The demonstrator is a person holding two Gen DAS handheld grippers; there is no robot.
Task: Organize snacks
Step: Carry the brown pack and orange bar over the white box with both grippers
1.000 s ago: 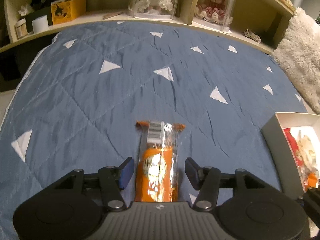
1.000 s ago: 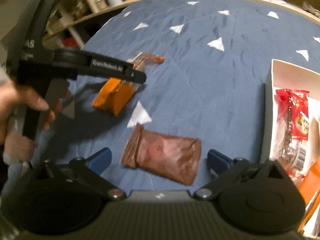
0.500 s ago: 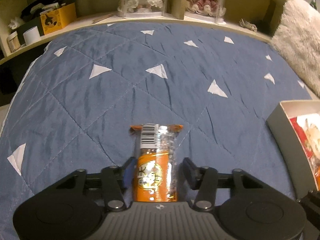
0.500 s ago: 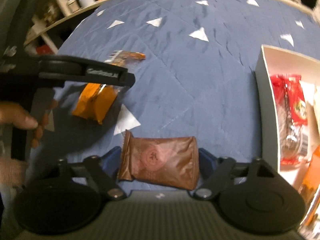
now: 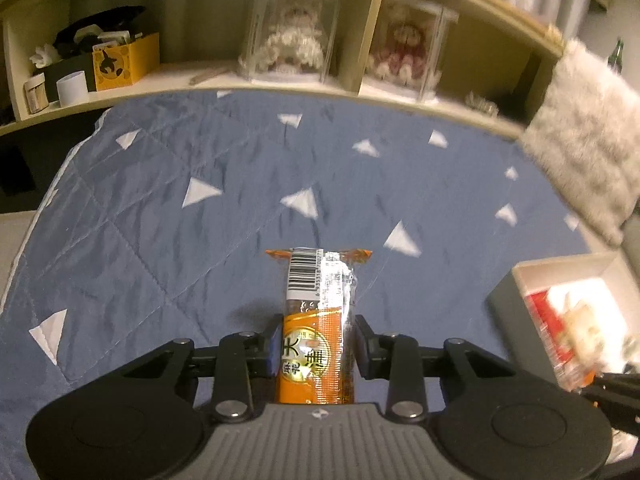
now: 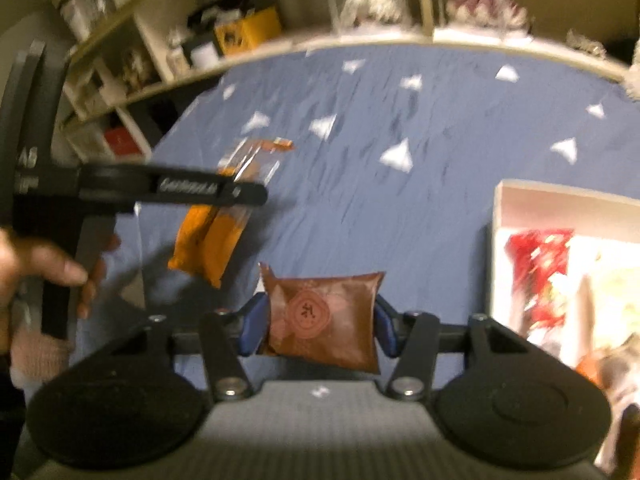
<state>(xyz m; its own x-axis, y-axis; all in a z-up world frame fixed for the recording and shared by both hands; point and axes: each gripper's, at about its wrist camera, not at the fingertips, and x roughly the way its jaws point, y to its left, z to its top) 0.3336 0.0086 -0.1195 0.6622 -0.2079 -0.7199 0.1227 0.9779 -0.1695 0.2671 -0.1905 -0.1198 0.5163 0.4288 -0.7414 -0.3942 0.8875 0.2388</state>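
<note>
An orange snack packet [image 5: 318, 320] with a barcode label is clamped in my left gripper [image 5: 316, 346] and hangs above the blue quilt [image 5: 200, 220]. In the right wrist view the same orange packet [image 6: 212, 236] hangs from the left gripper's black body, held by a person's hand [image 6: 48, 276]. My right gripper [image 6: 318, 326] is shut on a brown snack packet [image 6: 320, 316] with a round seal, lifted off the quilt. A white box [image 6: 560, 208] at the right holds red and pale snack packets [image 6: 536, 256].
Wooden shelves [image 5: 320, 92] run along the far edge of the bed, with two clear doll cases [image 5: 292, 36], a yellow box [image 5: 124, 62] and a white cup [image 5: 72, 87]. A fluffy white cushion [image 5: 588, 140] lies at the far right.
Both grippers have closed on their packets, orange in the left and brown in the right, and lifted them off the quilt. The views have tilted up toward the shelves.
</note>
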